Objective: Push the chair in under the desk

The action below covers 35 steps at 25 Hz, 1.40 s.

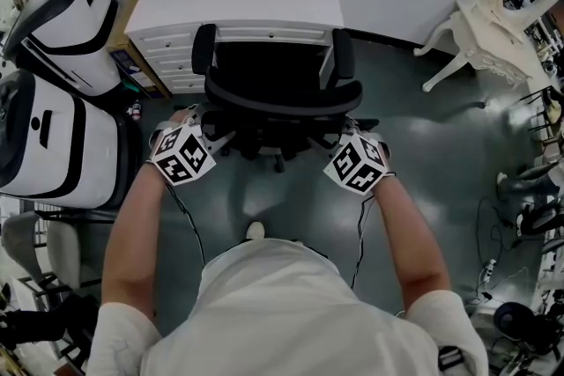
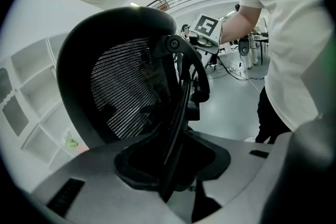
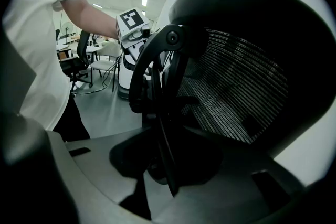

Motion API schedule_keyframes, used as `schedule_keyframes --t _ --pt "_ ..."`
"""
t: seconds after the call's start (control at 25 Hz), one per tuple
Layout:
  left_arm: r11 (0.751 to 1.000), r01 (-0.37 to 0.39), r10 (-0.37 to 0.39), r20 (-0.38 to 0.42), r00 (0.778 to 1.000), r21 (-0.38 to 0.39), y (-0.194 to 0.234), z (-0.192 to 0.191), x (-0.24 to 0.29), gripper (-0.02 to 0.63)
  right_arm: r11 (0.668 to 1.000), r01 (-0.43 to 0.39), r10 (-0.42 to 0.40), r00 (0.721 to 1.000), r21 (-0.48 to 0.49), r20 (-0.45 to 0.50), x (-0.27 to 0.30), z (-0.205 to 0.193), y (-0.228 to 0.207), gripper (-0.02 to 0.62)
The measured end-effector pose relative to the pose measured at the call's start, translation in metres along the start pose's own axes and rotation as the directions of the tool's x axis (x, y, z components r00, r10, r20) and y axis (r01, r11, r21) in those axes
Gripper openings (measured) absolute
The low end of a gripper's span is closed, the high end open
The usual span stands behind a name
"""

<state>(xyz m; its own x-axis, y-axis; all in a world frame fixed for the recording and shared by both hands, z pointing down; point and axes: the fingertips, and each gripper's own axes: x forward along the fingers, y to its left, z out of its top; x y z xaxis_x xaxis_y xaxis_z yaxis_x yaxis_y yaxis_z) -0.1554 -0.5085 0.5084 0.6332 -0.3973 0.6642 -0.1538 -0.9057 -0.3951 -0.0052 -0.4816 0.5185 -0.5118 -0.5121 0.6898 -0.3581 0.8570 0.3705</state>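
The person stands right behind the black mesh chair (image 1: 280, 95), both bare forearms reaching forward and down, elbows a little bent and set wide. The hands are level with each other, one at each side of the backrest. The left tongs (image 1: 199, 124) pinch the backrest's left rim, the thin frame edge running down between the jaws. The right tongs (image 1: 349, 133) pinch the opposite rim the same way. The chair faces the white worktop (image 1: 238, 3), its seat up against the front edge and its armrests flanking the opening, with the backrest toward the person on the grey floor (image 1: 264, 194).
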Motion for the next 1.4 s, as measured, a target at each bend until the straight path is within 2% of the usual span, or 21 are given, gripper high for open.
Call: schedule_keyframes --t 0.64,1.08,1.28,1.4 --pt "1.000 0.011 -0.011 0.003 1.000 0.012 0.005 0.001 0.001 0.138 1.000 0.005 -0.005 1.000 -0.005 0.000 0.000 0.001 -0.005 0.114" --pt "1.000 -0.009 0.009 -0.002 1.000 0.018 0.000 -0.002 0.003 0.143 1.000 0.024 -0.024 1.000 -0.010 0.003 0.003 -0.002 0.000 0.117" --pt "1.000 -0.008 0.007 -0.027 1.000 -0.019 -0.002 -0.004 0.002 0.152 0.999 0.046 -0.046 0.999 -0.013 0.013 0.004 -0.001 0.005 0.117" --pt "0.998 -0.054 0.052 -0.053 0.997 -0.039 -0.004 -0.003 -0.001 0.161 0.997 0.073 -0.073 0.997 0.008 0.026 -0.001 0.000 0.007 0.121"
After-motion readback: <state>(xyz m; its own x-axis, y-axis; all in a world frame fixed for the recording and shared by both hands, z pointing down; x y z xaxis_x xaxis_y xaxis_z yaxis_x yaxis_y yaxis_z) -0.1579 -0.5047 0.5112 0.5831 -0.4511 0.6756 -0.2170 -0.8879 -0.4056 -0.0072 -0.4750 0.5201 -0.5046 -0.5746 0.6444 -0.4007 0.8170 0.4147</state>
